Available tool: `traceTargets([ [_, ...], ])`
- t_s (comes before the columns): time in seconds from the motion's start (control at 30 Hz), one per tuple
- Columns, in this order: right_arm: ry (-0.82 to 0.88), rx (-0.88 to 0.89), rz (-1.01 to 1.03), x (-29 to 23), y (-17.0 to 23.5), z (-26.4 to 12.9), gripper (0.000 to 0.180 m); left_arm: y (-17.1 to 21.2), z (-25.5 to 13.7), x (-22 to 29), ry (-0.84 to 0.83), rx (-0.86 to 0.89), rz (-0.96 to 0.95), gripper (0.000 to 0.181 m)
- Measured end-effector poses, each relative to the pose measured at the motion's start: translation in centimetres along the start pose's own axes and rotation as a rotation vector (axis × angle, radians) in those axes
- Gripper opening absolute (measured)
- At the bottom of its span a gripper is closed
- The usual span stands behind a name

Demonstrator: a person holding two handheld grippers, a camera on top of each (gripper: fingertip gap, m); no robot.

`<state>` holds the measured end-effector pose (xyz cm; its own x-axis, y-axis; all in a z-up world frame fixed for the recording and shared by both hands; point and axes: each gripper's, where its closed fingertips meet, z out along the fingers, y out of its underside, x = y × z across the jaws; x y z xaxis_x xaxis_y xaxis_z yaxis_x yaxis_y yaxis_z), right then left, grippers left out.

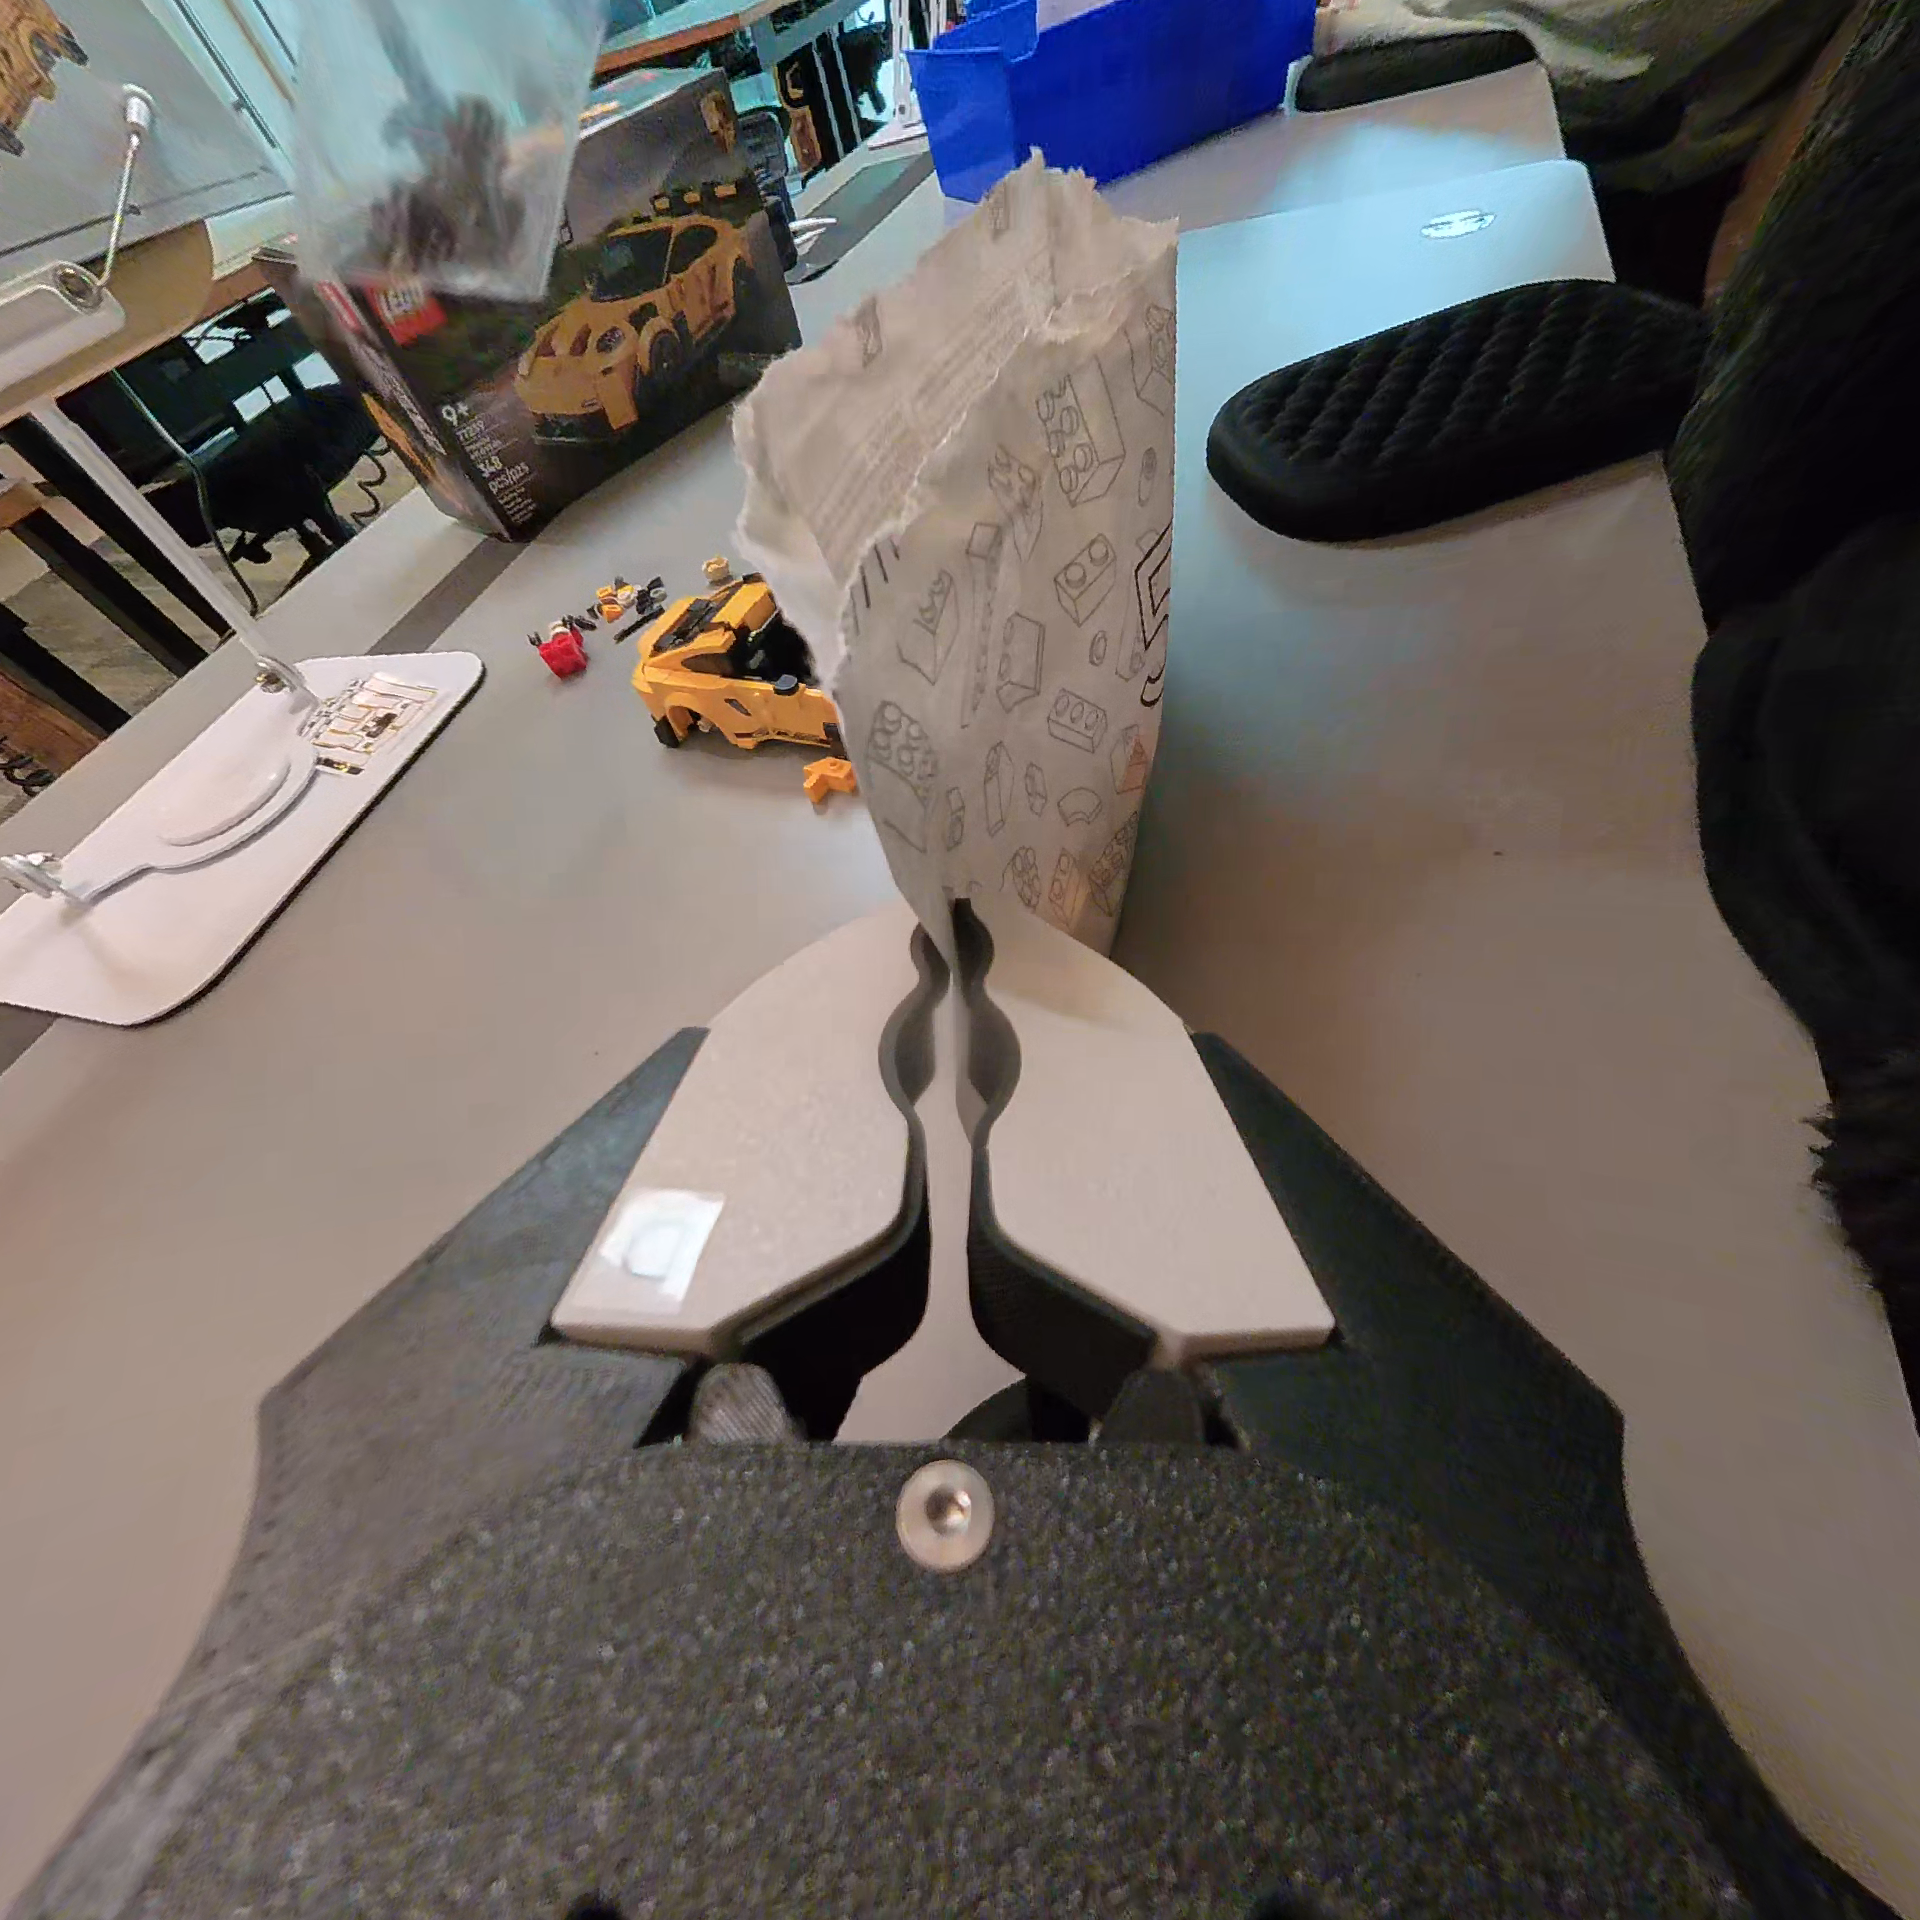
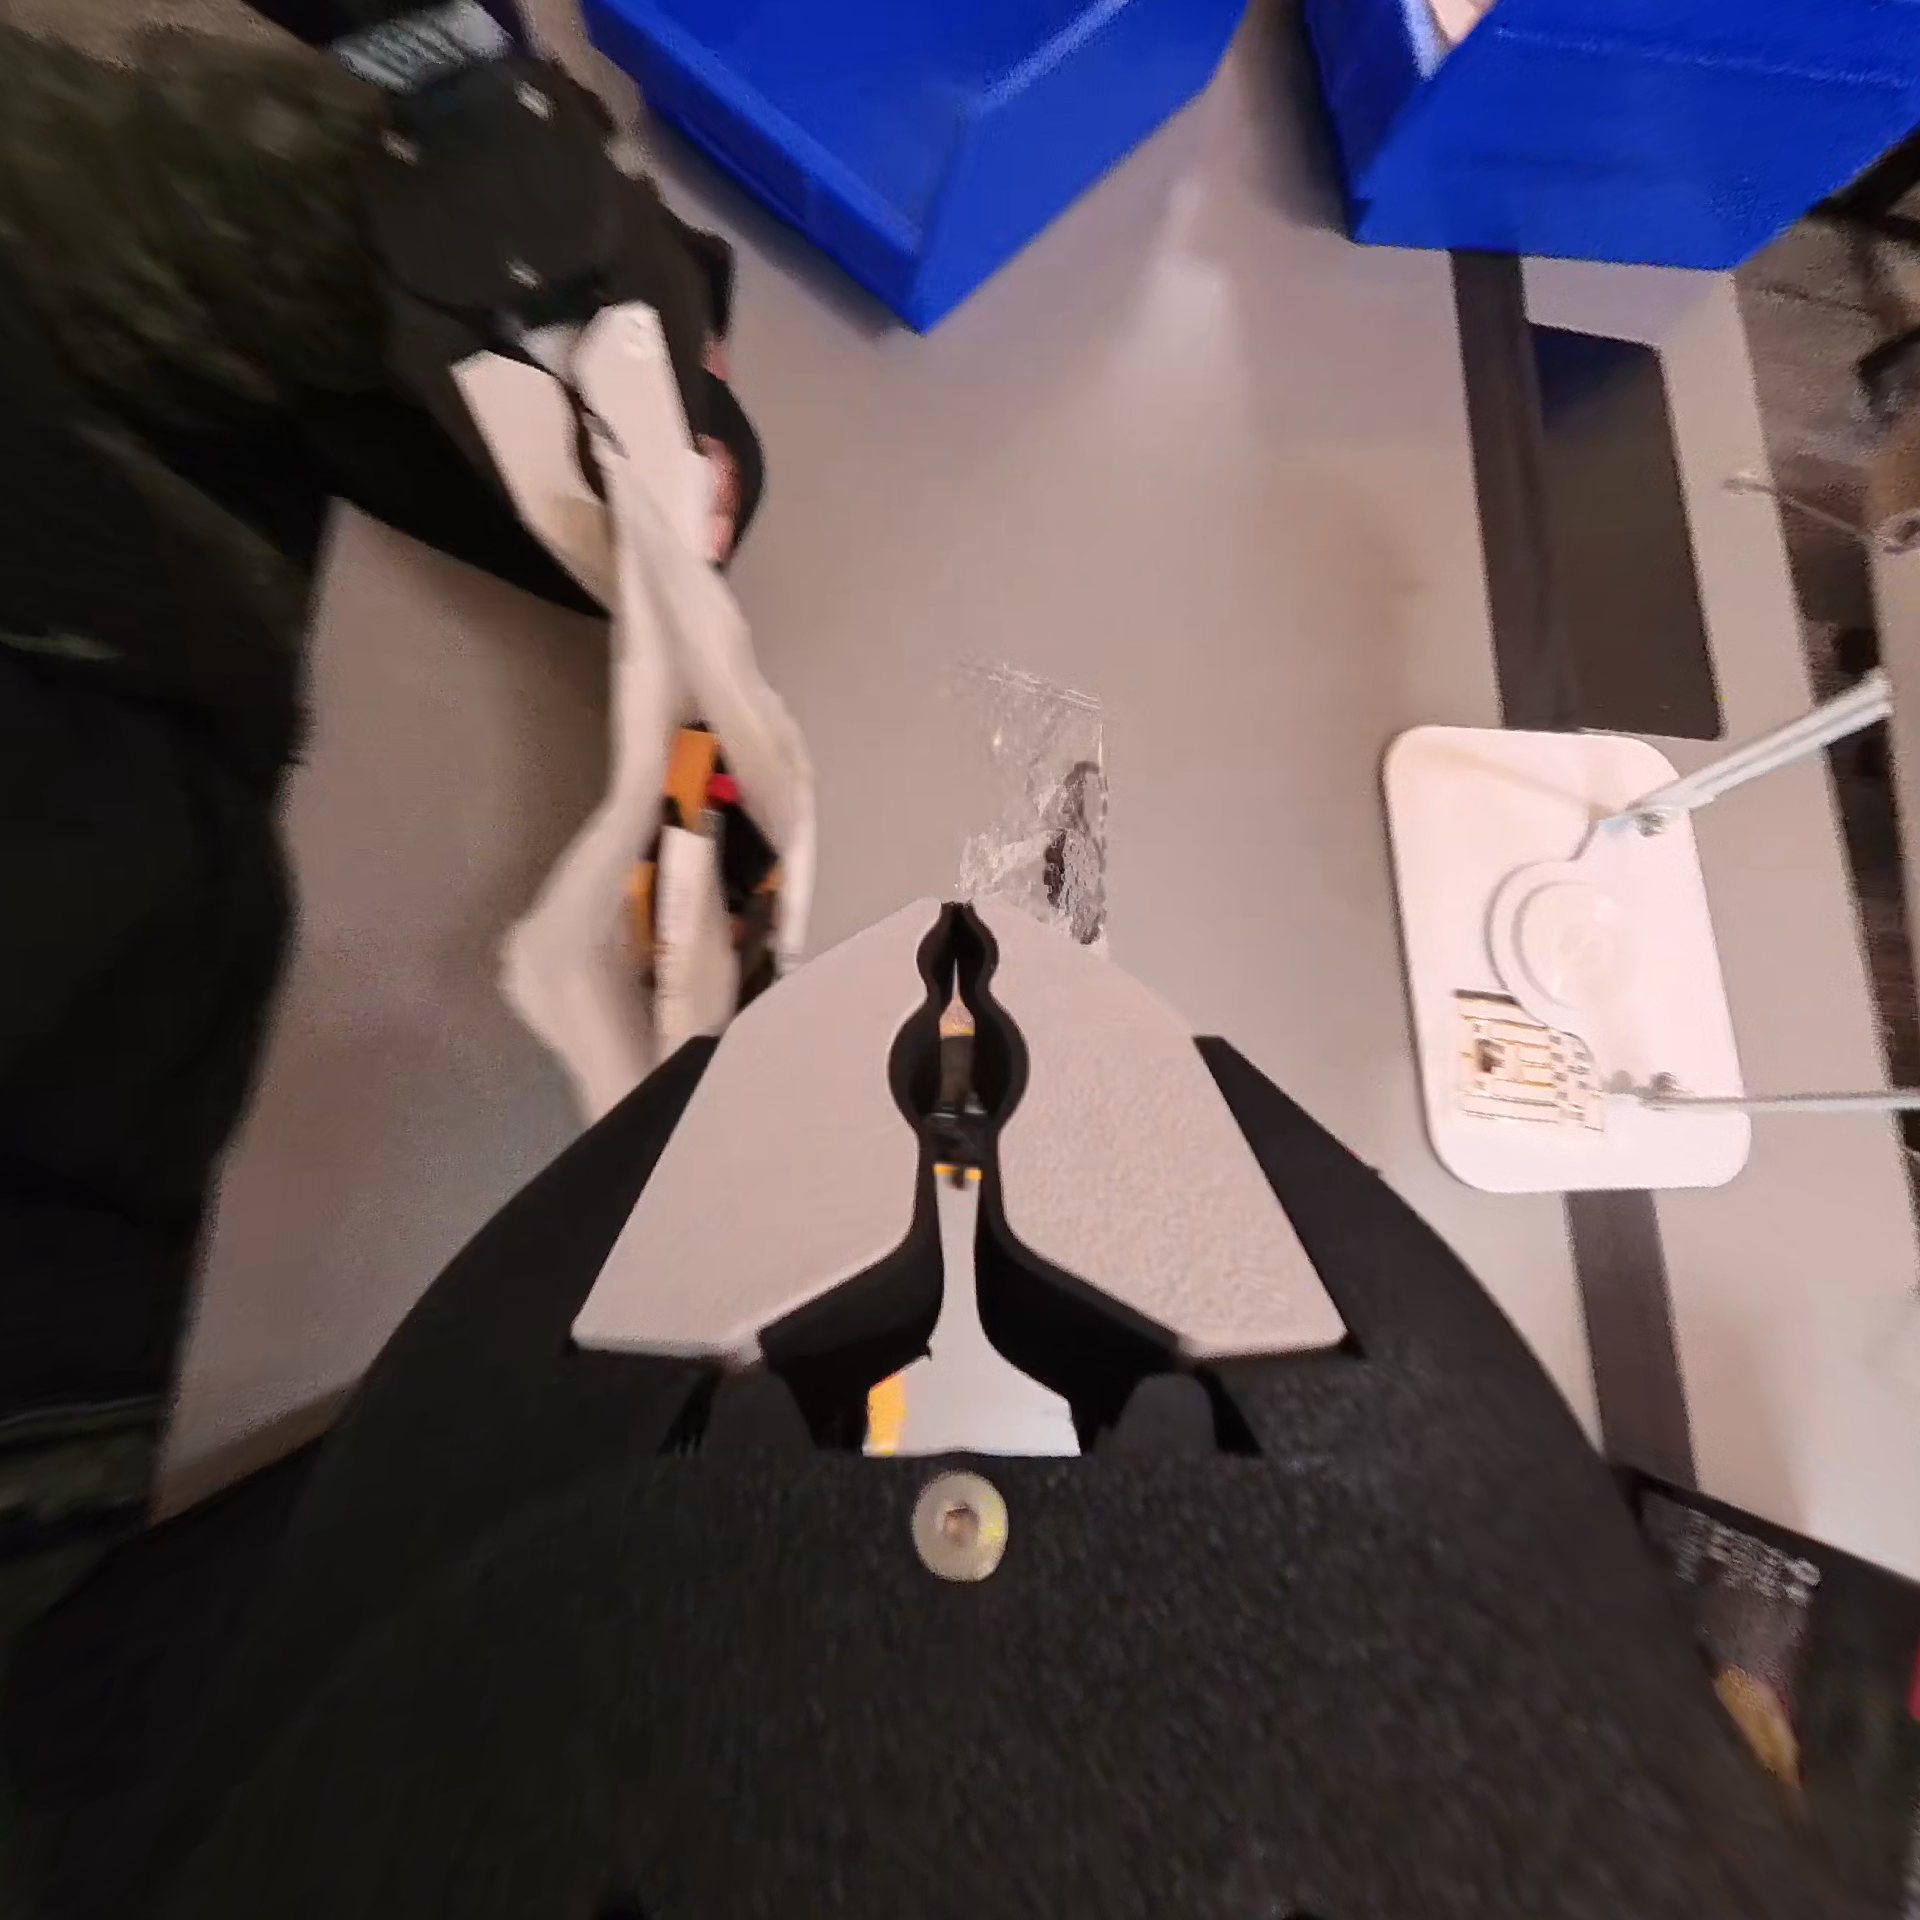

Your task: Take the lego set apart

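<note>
My left gripper (image 1: 951, 914) is shut on the lower edge of a torn-open white paper bag (image 1: 997, 582) printed with brick drawings and holds it upright. The partly dismantled yellow lego car (image 1: 727, 675) stands on the grey table (image 1: 520, 935) behind the bag, with loose small pieces (image 1: 613, 613) and an orange piece (image 1: 828, 779) beside it. My right gripper (image 2: 954, 909) is shut on a clear plastic bag (image 2: 1039, 800) holding black pieces, above the table. That bag also hangs blurred at the top left of the left wrist view (image 1: 447, 156). The paper bag (image 2: 665, 665) shows pieces inside.
The lego box (image 1: 582, 312) stands at the back left. A white stand base (image 1: 239, 821) lies at the left; it also shows in the right wrist view (image 2: 1558, 966). Blue bins (image 2: 914, 125), a closed laptop (image 1: 1403, 239) and a black armrest (image 1: 1455, 405) are nearby. Spacing between my two grippers at the tips: around 20 centimeters. Left tips and right tips are each some 20 centimeters from the partly dismantled yellow lego car (image 1: 727, 675).
</note>
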<state>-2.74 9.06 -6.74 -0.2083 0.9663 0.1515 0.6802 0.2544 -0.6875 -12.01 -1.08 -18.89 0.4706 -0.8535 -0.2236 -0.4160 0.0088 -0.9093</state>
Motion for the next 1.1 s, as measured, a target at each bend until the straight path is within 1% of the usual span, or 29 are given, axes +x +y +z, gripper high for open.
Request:
traceTargets([
  [0.03, -0.033, 0.007, 0.014, -1.1, -0.5, -0.6, 0.0, 0.0, 0.0, 0.0, -0.001, -0.001, 0.001, 0.0],
  [0.13, -0.129, 0.011, 0.059, -4.1, -1.5, -1.7, 0.0, 0.0, 0.0, 0.0, -0.008, -0.006, 0.013, 0.0],
  [0.23, -0.198, 0.002, 0.096, -6.7, -1.6, -2.0, 0.0, 0.0, 0.0, 0.1, -0.01, -0.007, 0.021, 0.0],
  [0.4, -0.304, -0.008, 0.187, -9.3, -0.9, -1.7, 0.0, 0.0, -0.1, 0.1, -0.012, -0.008, 0.028, 0.0],
  [0.53, -0.351, -0.039, 0.246, -9.8, 0.4, -1.0, 0.0, 0.0, -0.1, 0.1, -0.015, -0.01, 0.031, 0.0],
  [0.57, -0.353, -0.047, 0.258, -9.7, 0.8, -0.7, 0.001, 0.0, -0.1, 0.1, -0.015, -0.01, 0.03, 0.0],
  [0.63, -0.352, -0.051, 0.275, -9.3, 1.5, -0.1, 0.015, 0.0, -0.1, 0.1, -0.015, -0.01, 0.029, 0.001],
  [0.67, -0.343, -0.058, 0.28, -8.9, 1.8, 0.1, 0.018, 0.0, -0.1, 0.1, -0.015, -0.01, 0.028, 0.001],
  [0.9, -0.246, -0.046, 0.211, -6.9, 2.4, 0.6, 0.019, 0.1, -0.1, 0.1, -0.012, -0.007, 0.022, 0.001],
  [1.0, -0.193, -0.054, 0.135, -6.8, 2.5, 0.9, 0.017, 0.1, -0.1, 0.1, -0.012, -0.007, 0.024, 0.001],
  [1.1, -0.153, -0.1, 0.041, -7.0, 2.9, 1.6, 0.013, 0.1, -0.1, 0.1, -0.011, -0.007, 0.024, 0.001],
])
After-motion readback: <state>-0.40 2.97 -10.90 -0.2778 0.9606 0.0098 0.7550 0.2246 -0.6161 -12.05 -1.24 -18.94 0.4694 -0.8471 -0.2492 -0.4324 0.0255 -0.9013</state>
